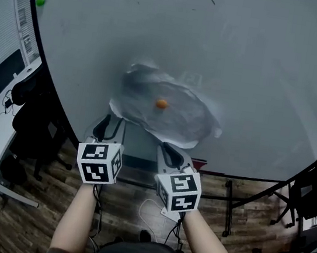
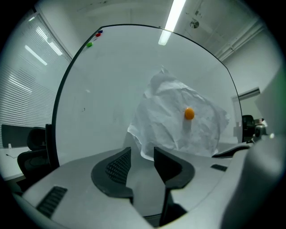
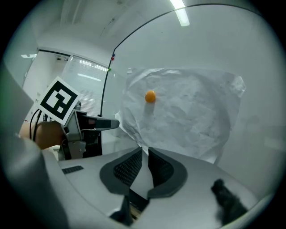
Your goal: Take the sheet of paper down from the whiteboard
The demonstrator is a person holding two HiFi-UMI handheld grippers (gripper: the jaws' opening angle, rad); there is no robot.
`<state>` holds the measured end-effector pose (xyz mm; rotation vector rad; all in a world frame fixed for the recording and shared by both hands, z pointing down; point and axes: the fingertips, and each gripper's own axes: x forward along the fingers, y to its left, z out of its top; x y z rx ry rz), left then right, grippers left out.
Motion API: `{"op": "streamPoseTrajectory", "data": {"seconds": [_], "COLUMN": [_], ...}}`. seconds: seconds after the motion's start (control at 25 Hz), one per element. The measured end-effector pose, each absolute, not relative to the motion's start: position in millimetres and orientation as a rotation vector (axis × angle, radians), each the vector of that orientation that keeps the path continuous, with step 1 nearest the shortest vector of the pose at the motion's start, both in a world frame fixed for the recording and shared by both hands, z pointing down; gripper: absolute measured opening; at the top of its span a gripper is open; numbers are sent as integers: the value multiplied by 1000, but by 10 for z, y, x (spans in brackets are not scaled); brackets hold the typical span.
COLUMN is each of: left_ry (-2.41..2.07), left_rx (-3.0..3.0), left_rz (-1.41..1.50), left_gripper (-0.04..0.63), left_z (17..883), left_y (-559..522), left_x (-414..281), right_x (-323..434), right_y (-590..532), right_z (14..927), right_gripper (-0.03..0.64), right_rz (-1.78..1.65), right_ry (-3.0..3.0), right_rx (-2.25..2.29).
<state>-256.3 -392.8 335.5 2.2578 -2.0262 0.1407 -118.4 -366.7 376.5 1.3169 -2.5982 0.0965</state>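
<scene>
Two tongs hung just below the sheet of paper [image 1: 166, 115], which lay crumpled but flat against the whiteboard [image 1: 257, 55] near the middle of the head view. One orange magnet [image 1: 161, 103] pinned it a little above its centre. The left tongs [image 1: 109, 125] had their jaws apart with nothing between them; in the left gripper view the sheet's lower left corner showed beyond the gap. The right tongs [image 1: 171, 151] had their jaws together, and the sheet's lower edge sat just past the tips. Whether a sliver of paper was pinched there I could not tell.

The step in hand looked like securing the sheet before freeing it from the magnet. It would probably go best if one pair of tongs closed firmly on the loose lower edge, where the paper curls off the board, while the other pulled the magnet off or slid it aside. Tugging the sheet out from under the magnet would risk a tear.

The sheet was wider than tall. Its long axis ran across the board, dipping slightly from upper left to lower right in the head view, with its face towards the person.
</scene>
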Motion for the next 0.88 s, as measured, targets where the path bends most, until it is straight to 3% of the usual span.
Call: {"op": "streamPoseTrajectory", "data": {"seconds": [0.12,0.24,0.36,0.52,0.88], "left_ry": [-2034,-2031,-2030,-2059,-2044], "left_rx": [2264,2254,2256,2261,2296], "left_rz": [134,138,150,175,184], "left_gripper": [153,153,150,53,21], "left_z": [3295,3277,3277,3250,3223], "left_y": [-3976,-4029,-4067,-4078,-4071], "left_x": [-2602,-2626,-2643,-2646,-2638], "right_x": [-1213,-1247,-1277,-1284,-1297], "right_y": [-3680,-3702,-3713,-3730,-3860], "right_z": [3708,3652,3585,3481,3181], "right_gripper": [29,88,98,106,110], "right_rz": [89,85,61,30,-42], "right_ry": [-2601,-2608,-2606,-2605,-2607], "right_rx": [1342,1355,1376,1405,1492]}}
